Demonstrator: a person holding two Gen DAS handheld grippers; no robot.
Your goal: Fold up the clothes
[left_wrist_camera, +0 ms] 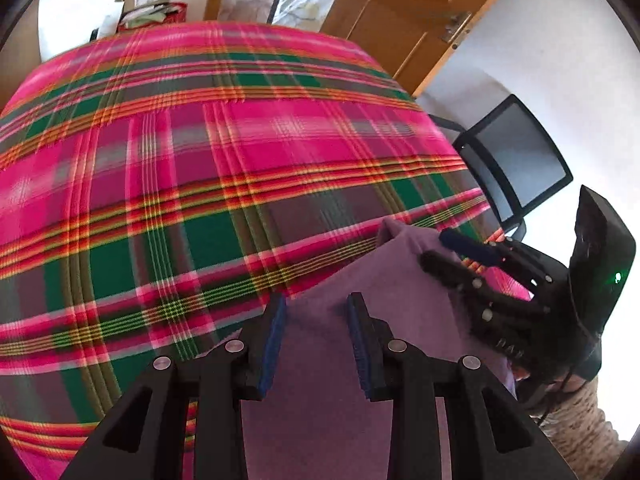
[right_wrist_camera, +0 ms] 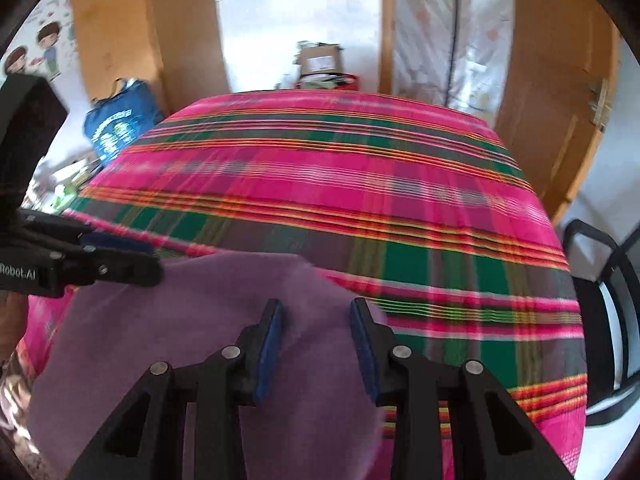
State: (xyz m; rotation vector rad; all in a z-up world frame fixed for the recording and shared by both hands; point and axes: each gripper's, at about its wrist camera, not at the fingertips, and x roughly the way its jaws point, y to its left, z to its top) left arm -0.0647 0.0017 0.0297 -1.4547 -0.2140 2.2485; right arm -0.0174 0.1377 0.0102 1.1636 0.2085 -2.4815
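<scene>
Left wrist shows my left claw (left_wrist_camera: 316,312) half open over the purple cloth (left_wrist_camera: 320,360), its corner pointing up-right toward my half-open right claw (left_wrist_camera: 434,246).

Both grippers angle downward, side by side. The left gripper (left_wrist_camera: 316,304) has its jaws parted with a clear gap, and the right gripper (right_wrist_camera: 316,310) is the same, fingers spread apart.
</scene>
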